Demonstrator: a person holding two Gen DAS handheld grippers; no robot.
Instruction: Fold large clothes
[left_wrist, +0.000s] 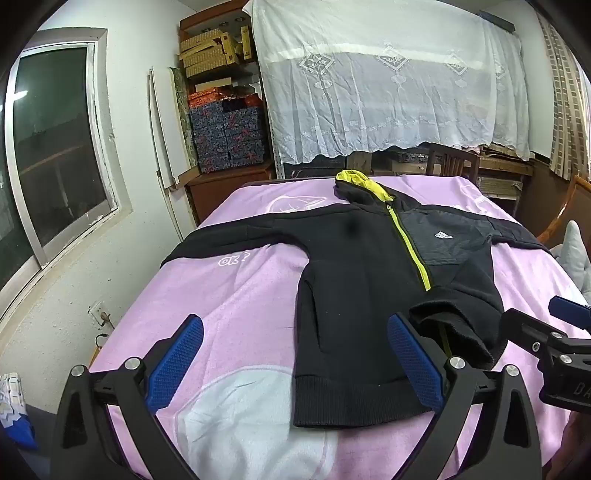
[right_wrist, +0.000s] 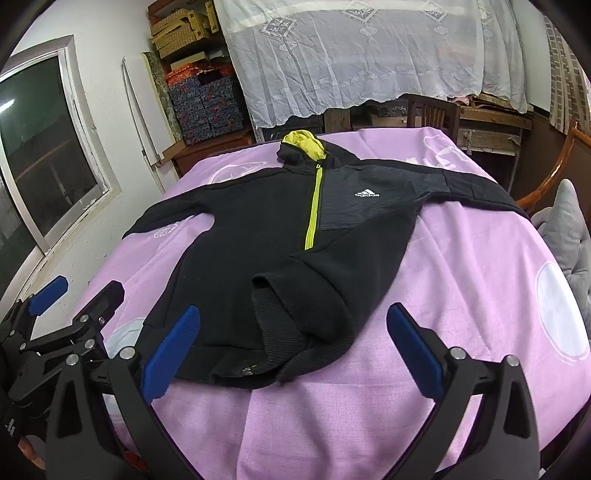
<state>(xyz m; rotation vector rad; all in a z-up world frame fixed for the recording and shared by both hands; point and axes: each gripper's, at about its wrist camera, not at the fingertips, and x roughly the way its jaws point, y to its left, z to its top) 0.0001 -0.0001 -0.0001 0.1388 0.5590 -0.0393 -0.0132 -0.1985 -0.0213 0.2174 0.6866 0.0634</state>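
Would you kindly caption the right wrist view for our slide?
Open right gripper above a black hooded jacket spread on a pink blanket.

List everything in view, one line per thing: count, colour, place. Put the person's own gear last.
black zip-up hooded jacket: one, black with a grey chest panel, yellow-green zip and hood lining, spread face up on the bed, sleeves out, one bottom front corner flipped back.
pink bed cover: one, pink with white prints, under the jacket.
white lace curtain: one, white, hung beyond the bed.
patterned storage boxes: a stack, blue and red, on the shelf by the far wall.
window: one, dark glass in a pale frame, left wall.
left hand-held gripper: one, black with blue pads, open above the jacket's hem.
right hand-held gripper: one, black with blue pads, open above the flipped corner.
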